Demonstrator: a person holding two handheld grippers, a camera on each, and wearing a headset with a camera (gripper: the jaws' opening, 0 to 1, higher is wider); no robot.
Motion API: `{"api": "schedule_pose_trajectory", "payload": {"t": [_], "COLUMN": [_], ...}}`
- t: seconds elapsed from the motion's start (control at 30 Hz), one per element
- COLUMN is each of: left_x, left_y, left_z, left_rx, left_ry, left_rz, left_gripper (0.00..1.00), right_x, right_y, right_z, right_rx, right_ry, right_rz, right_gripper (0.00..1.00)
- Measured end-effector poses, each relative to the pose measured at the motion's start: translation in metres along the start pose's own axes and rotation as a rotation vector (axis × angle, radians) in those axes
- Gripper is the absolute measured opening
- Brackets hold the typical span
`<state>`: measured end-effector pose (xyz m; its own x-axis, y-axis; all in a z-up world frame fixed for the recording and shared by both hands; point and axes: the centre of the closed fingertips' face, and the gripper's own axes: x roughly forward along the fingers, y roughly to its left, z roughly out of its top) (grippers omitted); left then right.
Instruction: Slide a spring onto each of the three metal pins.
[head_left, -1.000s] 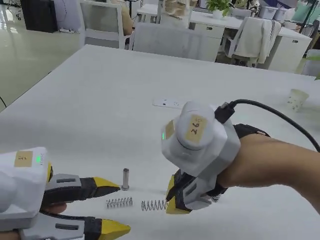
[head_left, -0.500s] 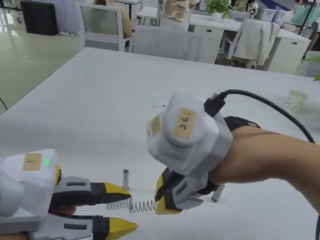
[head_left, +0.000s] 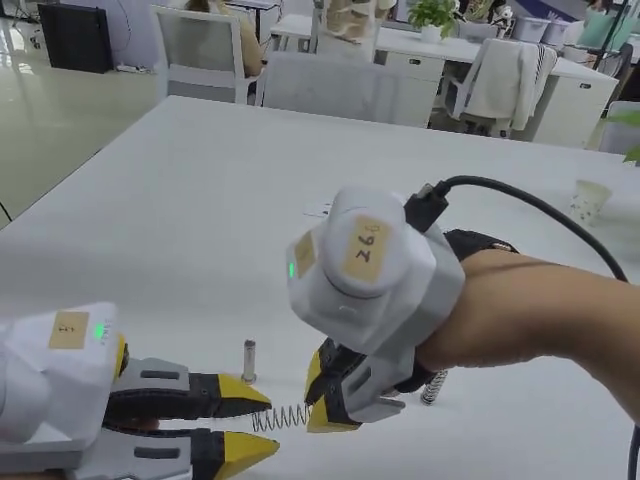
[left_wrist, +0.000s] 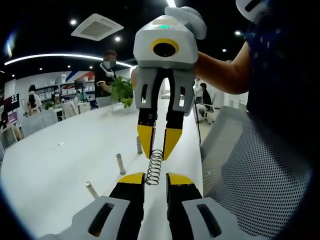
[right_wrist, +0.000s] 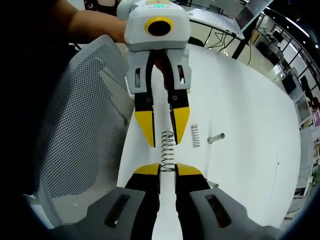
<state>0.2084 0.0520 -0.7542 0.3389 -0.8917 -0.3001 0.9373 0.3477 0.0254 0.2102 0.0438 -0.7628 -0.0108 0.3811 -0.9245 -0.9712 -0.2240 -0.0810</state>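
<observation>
My right gripper (head_left: 318, 412) is shut on one end of a thin wire spring (head_left: 282, 416) and holds it level just above the white table (head_left: 180, 200). The spring's free end reaches between the yellow tips of my open left gripper (head_left: 268, 420). In the left gripper view the spring (left_wrist: 154, 167) runs from my own jaws (left_wrist: 156, 178) up to the right gripper (left_wrist: 159, 145). A bare upright metal pin (head_left: 249, 358) stands just behind the spring. Another pin with a spring on it (head_left: 433, 385) stands under my right wrist. A loose spring (right_wrist: 194, 135) lies beside a pin (right_wrist: 216, 137).
A white socket plate (head_left: 320, 208) lies on the table further back, and a paper cup (head_left: 592, 199) stands at the far right. Chairs and desks stand beyond the far edge. A mesh chair (left_wrist: 240, 165) is close to the near side of the table.
My right gripper has carried the spring leftwards, from beside the loose spring to between the left gripper's tips. The left jaws have narrowed a little.
</observation>
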Motion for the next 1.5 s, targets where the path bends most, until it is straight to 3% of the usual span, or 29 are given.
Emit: {"api": "schedule_pose_trajectory", "payload": {"t": [0.2, 0.57, 1.17, 1.5], "left_x": [0.000, 0.001, -0.004, -0.003], "left_y": [0.000, -0.003, -0.006, -0.005], "left_z": [0.001, 0.002, 0.015, 0.012], "left_rx": [0.022, 0.026, 0.031, 0.026], "left_ry": [0.003, 0.000, -0.040, -0.034], "left_rz": [0.001, -0.021, -0.023, -0.021], "left_gripper": [0.03, 0.02, 0.02, 0.02], "right_x": [-0.001, -0.002, 0.007, 0.004], "right_y": [0.001, 0.003, 0.003, 0.002], "right_z": [0.000, -0.001, -0.007, -0.003], "right_rx": [-0.005, -0.010, 0.024, 0.019], "right_ry": [-0.001, -0.007, -0.021, -0.034], "right_rz": [0.001, 0.002, 0.027, 0.013], "right_gripper": [0.08, 0.09, 0.10, 0.09]}}
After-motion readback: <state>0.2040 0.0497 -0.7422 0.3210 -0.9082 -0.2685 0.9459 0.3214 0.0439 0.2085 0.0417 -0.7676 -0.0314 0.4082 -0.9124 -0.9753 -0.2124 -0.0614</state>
